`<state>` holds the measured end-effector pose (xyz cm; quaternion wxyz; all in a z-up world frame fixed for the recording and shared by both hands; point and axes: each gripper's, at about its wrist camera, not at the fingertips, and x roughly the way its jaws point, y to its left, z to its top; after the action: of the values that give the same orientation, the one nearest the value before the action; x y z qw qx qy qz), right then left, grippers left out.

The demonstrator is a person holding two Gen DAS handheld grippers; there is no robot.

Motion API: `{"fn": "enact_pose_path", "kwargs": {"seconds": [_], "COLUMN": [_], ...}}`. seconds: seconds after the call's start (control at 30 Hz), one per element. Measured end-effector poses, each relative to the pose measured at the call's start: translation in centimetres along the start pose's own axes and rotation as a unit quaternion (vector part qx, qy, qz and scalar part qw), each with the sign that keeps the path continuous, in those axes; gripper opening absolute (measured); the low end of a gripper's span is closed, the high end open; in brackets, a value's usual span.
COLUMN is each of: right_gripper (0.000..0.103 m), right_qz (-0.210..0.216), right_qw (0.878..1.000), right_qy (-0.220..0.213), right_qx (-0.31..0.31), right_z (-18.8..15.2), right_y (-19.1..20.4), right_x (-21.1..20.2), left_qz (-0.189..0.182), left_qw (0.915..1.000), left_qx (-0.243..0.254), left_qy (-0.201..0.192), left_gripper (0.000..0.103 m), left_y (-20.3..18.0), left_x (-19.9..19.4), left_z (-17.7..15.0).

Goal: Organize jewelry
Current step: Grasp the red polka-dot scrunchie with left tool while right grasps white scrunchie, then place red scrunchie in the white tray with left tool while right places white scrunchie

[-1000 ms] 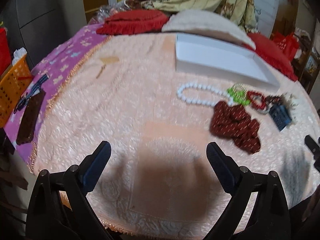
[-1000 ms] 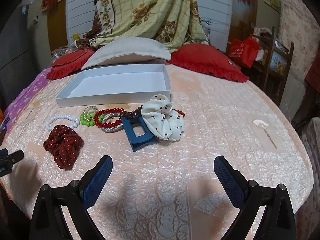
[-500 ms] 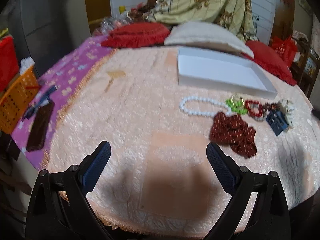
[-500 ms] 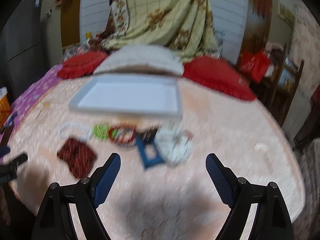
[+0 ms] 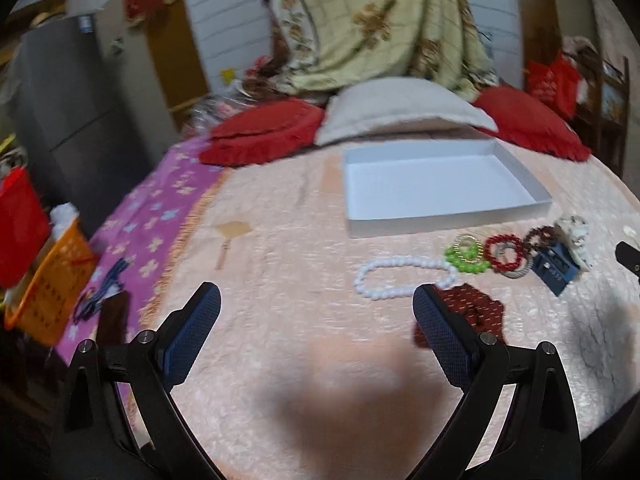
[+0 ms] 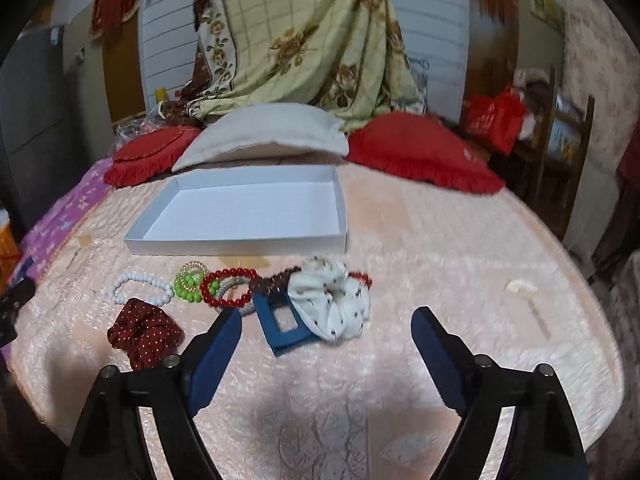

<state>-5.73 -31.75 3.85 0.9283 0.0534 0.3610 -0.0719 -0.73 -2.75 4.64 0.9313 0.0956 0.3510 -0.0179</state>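
Both claws have lifted since a second ago, so the white box (image 6: 240, 216) now sits lower in view; the left claw (image 5: 316, 320) gapes wide and empty; the right claw (image 6: 324, 340), narrower than before and closing, holds nothing; bracelets (image 6: 228, 286) and scrunchies lie on the bed (image 6: 440, 280) beside the box.

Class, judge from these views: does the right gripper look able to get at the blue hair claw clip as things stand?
Probably yes. The blue hair claw clip lies uncovered just ahead of the right gripper, whose jaws are closing with nothing between them; only the white scrunchie crowds its right side.
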Motion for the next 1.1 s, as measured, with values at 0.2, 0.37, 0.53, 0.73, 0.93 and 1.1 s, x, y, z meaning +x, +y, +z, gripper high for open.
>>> {"fn": "enact_pose_path", "kwargs": {"seconds": [0.2,0.37,0.53,0.73,0.93,1.1], "right_gripper": [0.073,0.073,0.073,0.038,0.009,0.008], "right_qz": [0.061,0.087,0.09,0.086,0.09,0.095], "right_qw": [0.997,0.994,0.993,0.992,0.991,0.992], "right_qy": [0.038,0.06,0.07,0.089,0.094,0.074], "right_qx": [0.014,0.016,0.012,0.012,0.022,0.029], "right_z": [0.5,1.0,1.9,2.2,1.6,2.5], "right_y": [-1.7,-1.8,-1.0,-0.4,-0.7,-1.3], "right_x": [2.9,6.1,8.4,10.1,9.5,6.7], "left_qz": [-0.058,-0.096,-0.131,-0.15,-0.16,-0.19], "left_qw": [0.9961,0.9903,0.9836,0.9774,0.9734,0.9727], "left_qx": [-0.035,-0.023,-0.024,-0.001,0.009,-0.009], "left_qy": [0.057,0.098,0.121,0.148,0.163,0.133], "left_gripper": [0.097,0.097,0.097,0.059,0.01,0.009], "left_y": [-1.3,-3.5,-4.7,-7.0,-7.7,-5.9], "left_x": [2.4,4.1,6.4,8.6,8.5,5.2], "left_z": [-0.4,-1.6,-1.3,-1.5,-2.2,-1.0]}}
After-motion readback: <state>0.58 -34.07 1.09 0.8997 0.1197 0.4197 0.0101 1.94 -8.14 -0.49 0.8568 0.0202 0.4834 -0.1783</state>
